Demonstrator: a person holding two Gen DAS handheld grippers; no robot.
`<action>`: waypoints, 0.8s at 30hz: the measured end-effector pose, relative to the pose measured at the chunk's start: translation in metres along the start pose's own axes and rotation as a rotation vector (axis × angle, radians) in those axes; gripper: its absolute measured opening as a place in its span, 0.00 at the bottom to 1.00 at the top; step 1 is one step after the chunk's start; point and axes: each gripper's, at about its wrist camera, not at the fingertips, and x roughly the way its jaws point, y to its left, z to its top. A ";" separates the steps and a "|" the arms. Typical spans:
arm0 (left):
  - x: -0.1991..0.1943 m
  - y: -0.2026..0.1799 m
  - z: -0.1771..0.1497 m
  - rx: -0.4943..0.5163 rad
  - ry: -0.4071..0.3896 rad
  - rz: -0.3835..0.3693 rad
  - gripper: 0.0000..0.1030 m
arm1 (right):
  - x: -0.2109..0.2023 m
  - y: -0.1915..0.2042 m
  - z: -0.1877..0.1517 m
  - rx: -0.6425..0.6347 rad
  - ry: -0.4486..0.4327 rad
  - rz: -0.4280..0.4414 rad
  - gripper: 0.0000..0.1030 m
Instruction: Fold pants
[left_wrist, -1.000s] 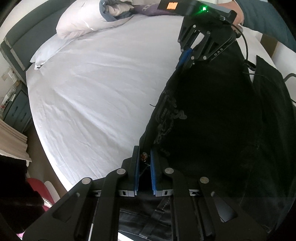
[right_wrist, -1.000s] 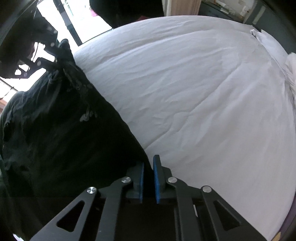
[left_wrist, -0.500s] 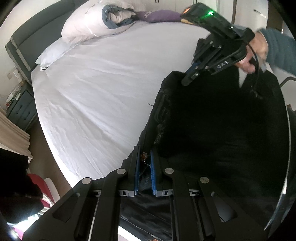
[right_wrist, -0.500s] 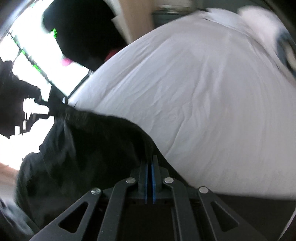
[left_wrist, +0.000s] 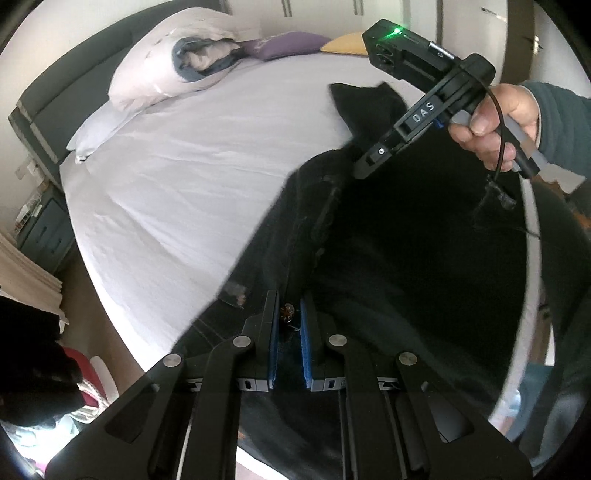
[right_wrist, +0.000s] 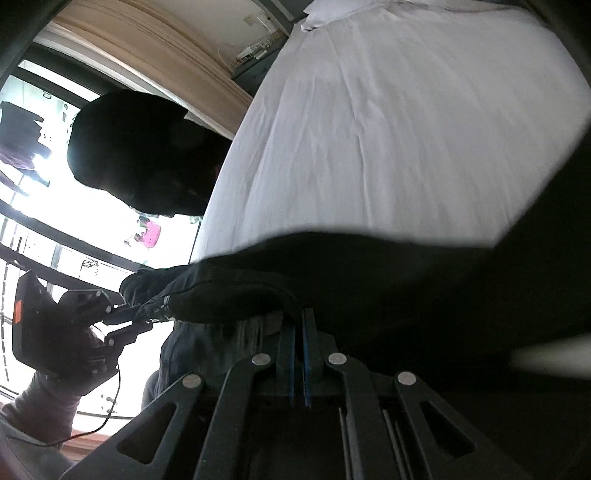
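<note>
Black pants hang lifted above the white bed, held between both grippers. My left gripper is shut on the waistband by the brass button. My right gripper is shut on another edge of the pants, with the fabric draped over its fingers. In the left wrist view the right gripper is raised at upper right, held by a hand. In the right wrist view the left gripper shows at left, clamped on a bunched corner.
Pillows and a rolled duvet lie at the head of the bed, with purple and yellow cushions behind. A nightstand stands at the bed's left side. A bright window and a dark seated shape are beyond the bed edge.
The right gripper has lifted and swung its end of the pants up off the bed. The pants now hang between the grippers. The left gripper has risen slightly and keeps its hold.
</note>
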 end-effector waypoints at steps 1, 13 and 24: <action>0.000 -0.008 -0.003 0.004 0.006 -0.004 0.09 | -0.006 -0.001 -0.011 -0.004 0.004 -0.002 0.04; -0.006 -0.059 -0.043 -0.001 0.075 -0.039 0.09 | -0.041 0.018 -0.103 -0.127 0.021 -0.107 0.04; -0.005 -0.076 -0.063 0.008 0.109 -0.060 0.09 | -0.033 0.057 -0.160 -0.289 0.025 -0.271 0.04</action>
